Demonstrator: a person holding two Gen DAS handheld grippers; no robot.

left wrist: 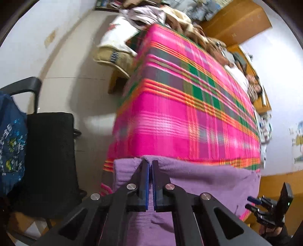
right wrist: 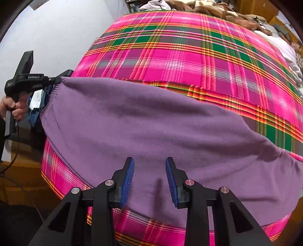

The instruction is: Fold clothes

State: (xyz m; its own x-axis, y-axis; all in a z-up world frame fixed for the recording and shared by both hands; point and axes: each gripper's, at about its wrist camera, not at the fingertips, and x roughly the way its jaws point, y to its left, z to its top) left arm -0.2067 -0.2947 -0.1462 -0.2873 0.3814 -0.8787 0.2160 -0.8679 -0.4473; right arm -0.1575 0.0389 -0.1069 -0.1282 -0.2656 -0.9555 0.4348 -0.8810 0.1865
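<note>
A purple fleece garment (right wrist: 144, 123) lies spread across the near end of a bed covered by a pink plaid blanket (right wrist: 170, 56). In the left wrist view my left gripper (left wrist: 150, 161) is shut on the garment's far edge (left wrist: 189, 174), with the fabric bunched between the blue pads. The right wrist view shows that same gripper (right wrist: 56, 80) pinching the garment's left corner by its ribbed hem. My right gripper (right wrist: 149, 159) stands open just above the middle of the purple cloth, nothing between its fingers. It also shows at the lower right of the left wrist view (left wrist: 251, 203).
A black chair (left wrist: 51, 151) with a blue printed garment (left wrist: 11, 136) stands left of the bed. Heaped clothes and blankets (left wrist: 151, 15) fill the bed's far end. Wooden furniture (left wrist: 236, 24) lines the wall. A person's hand (right wrist: 11, 107) grips the left tool's handle.
</note>
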